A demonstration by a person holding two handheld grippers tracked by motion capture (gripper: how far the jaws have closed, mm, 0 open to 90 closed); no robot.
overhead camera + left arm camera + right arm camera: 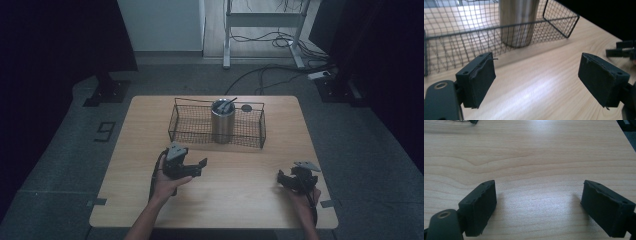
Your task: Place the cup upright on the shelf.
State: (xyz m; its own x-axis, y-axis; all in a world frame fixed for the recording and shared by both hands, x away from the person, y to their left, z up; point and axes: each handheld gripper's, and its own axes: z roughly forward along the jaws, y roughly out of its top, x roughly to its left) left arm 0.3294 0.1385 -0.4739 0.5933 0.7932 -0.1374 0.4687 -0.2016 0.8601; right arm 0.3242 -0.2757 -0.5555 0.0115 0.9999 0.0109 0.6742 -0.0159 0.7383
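A black wire basket [190, 125] stands at the far middle of the wooden table [240, 200]. Upright inside it is a steel tumbler [223, 122] with a dark lid and a straw, and a small dark round thing [246, 107] lies by its far right corner. My left gripper [201, 167] hovers just in front of the basket. In the left gripper view its jaws [536, 77] stand wide open and empty, facing the basket wall [461, 37] and the tumbler [517, 22]. My right gripper [281, 178] rests near the table's right front, open over bare wood [539, 205].
The other gripper [622, 50] shows at the right edge of the left gripper view. Beyond the table lie a white desk frame [227, 45], loose cables [270, 75] and a power strip [320, 75] on the grey floor. Dark curtains flank both sides.
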